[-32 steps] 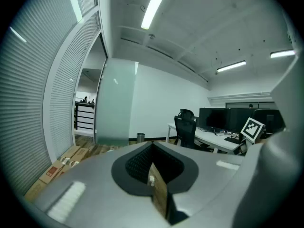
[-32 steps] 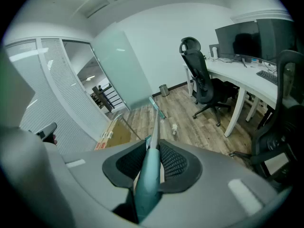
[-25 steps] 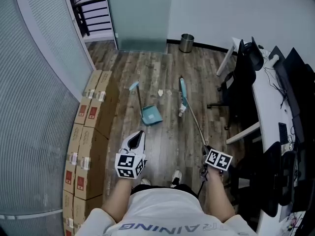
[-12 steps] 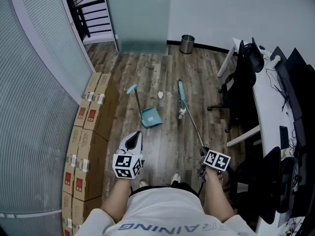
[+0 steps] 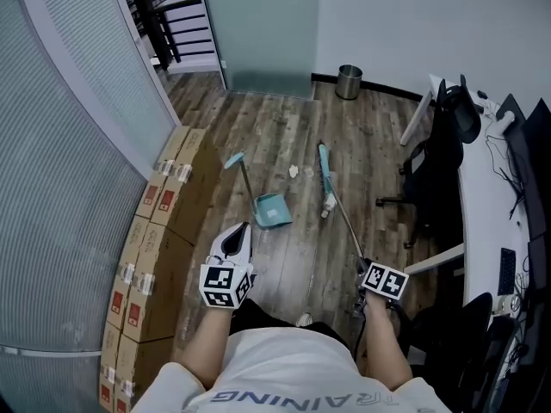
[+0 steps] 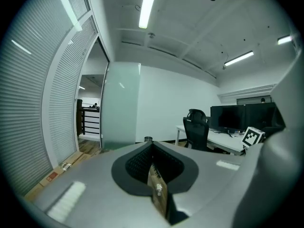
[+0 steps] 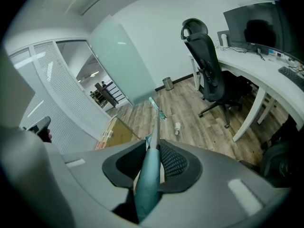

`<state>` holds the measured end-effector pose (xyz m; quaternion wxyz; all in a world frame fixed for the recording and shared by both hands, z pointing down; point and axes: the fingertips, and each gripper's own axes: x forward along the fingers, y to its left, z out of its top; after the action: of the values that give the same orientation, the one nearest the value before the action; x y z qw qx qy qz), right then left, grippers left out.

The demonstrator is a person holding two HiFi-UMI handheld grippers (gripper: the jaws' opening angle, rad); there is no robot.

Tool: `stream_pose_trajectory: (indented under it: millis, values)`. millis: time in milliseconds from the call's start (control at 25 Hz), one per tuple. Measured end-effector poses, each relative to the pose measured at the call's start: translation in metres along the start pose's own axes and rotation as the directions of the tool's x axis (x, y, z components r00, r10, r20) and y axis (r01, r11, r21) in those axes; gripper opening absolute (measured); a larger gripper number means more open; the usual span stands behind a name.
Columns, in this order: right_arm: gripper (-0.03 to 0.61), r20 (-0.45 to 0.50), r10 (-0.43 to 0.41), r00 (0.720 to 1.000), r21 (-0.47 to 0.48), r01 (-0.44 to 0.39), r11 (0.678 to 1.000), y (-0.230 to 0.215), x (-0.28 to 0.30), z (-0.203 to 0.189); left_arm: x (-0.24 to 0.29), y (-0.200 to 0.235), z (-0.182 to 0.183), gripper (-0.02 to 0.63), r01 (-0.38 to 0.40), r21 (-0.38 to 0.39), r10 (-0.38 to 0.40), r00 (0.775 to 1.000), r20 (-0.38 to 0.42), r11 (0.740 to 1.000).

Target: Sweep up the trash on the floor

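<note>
Nearest the camera, a white shirt carries grey letters, upside down and cut by the lower edge, that seem to read "RAINING". The left gripper (image 5: 241, 231) bears a cube of black-and-white square markers; its jaws are pressed together with nothing between them (image 6: 152, 145). The right gripper (image 5: 361, 268), with a like cube, is clamped on the teal rubbery grip of the broom (image 5: 341, 214), whose thin metal shaft runs out from between the ribbed black pads (image 7: 173, 161) to a narrow teal head on the wood-plank floor (image 5: 284, 127).

Beside the broom head lies a small white bottle-like piece of trash (image 5: 328, 203), its shape hard to make out. A crumpled white scrap (image 5: 294, 171) lies between broom and teal plastic dustpan (image 5: 271, 211), which rests on the floor with its long handle slanting away.

Cardboard boxes (image 5: 151, 256) line the ribbed left wall; their red labels are too small to read. Right, a black mesh office chair (image 5: 439, 153) stands at a white desk (image 5: 482, 188), partly cut off. Farthest, a round metal bin (image 5: 349, 82) stands by the wall
</note>
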<state>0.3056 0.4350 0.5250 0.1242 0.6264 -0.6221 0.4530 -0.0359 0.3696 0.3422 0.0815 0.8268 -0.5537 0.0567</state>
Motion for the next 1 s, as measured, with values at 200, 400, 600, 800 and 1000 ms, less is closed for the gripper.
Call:
stream_pose_trajectory:
  millis: [200,400,600,800,1000]
  values:
    - [0.107,-0.033,0.012,0.999,0.009,-0.012,1.0,-0.009,0.026,0.013,0.031,0.004,0.002,0.003,-0.017,-0.003,0.017,1.0,-0.014,1.0]
    - [0.107,-0.056,0.002,0.998,0.005,-0.002,1.0,-0.004,0.054,0.038,0.079,0.021,0.003,0.003,-0.007,-0.006,0.007,0.999,-0.033,1.0]
    - [0.107,-0.049,-0.04,0.998,0.011,0.041,0.999,0.015,0.084,0.072,0.138,0.059,0.01,0.003,0.021,-0.018,-0.022,0.999,-0.044,1.0]
    - [0.107,-0.025,-0.085,0.996,0.031,0.086,0.996,0.04,0.11,0.109,0.194,0.109,0.023,0.003,0.048,-0.023,-0.049,0.998,-0.042,0.999]
    - [0.107,-0.02,-0.133,0.991,0.062,0.134,0.989,0.067,0.139,0.128,0.237,0.16,0.022,0.003,0.069,-0.059,-0.072,0.996,-0.059,0.996]
